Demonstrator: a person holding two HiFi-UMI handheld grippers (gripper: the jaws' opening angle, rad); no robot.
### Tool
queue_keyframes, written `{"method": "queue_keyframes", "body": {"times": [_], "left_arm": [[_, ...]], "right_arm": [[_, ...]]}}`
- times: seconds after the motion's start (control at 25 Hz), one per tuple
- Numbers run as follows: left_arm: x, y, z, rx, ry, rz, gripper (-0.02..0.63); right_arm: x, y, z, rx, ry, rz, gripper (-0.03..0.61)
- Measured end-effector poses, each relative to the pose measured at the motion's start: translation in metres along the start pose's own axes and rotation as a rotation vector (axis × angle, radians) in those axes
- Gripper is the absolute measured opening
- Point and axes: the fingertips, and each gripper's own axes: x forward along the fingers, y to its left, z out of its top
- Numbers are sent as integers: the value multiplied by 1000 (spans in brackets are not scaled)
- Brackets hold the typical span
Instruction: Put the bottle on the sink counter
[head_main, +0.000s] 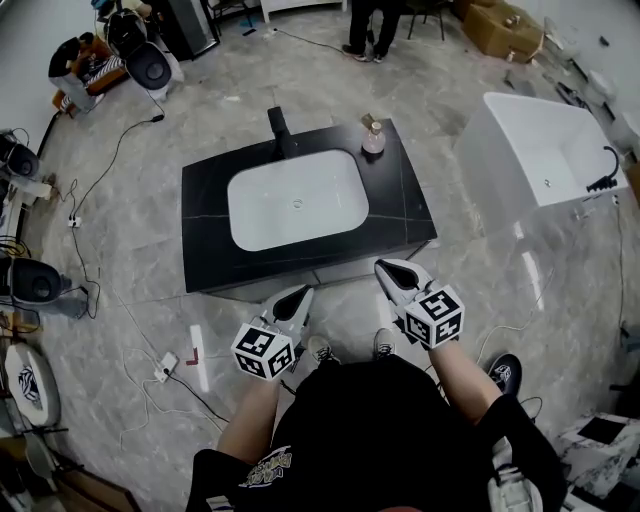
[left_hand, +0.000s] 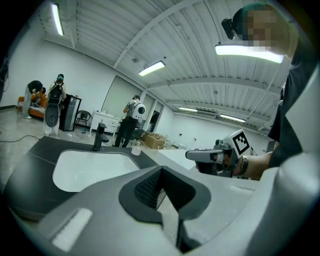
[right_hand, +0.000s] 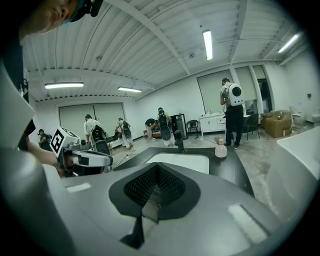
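Head view, bottle: the bottle (head_main: 373, 137) stands upright on the black tabletop (head_main: 405, 215), at its far right corner, just beside the faucet (head_main: 280, 130) and behind the white basin (head_main: 297, 200).
Head view, claws: the left claw (head_main: 297, 297) and the right claw (head_main: 393, 272) hang off the near edge, well apart from the bottle.
Left gripper view: the left claw is pressed together with nothing in it; the bottle is small and far past the basin.
Right gripper view: the right claw is pressed together and empty; the bottle stands free on the far tabletop.
Progress: the placing looks done; I judge nothing of the task is left.
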Motion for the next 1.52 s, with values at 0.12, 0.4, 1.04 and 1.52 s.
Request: {"method": "queue_keyframes", "body": {"times": [0.12,0.4,1.04,1.52], "left_arm": [[9,-15,-3,-2,5,17,0],[28,-47,-7,7,11,59,0],[51,-86,-15,-10,-21,141,0],[64,-95,-14,-16,-35,166,0]], "right_arm": [[-10,-8,-3,-2,5,27,26],[-31,-26,-10,14,-7,87,26],[-54,-55,-21,2,10,170,26],[-58,-67,-21,-9,20,200,26]]}}
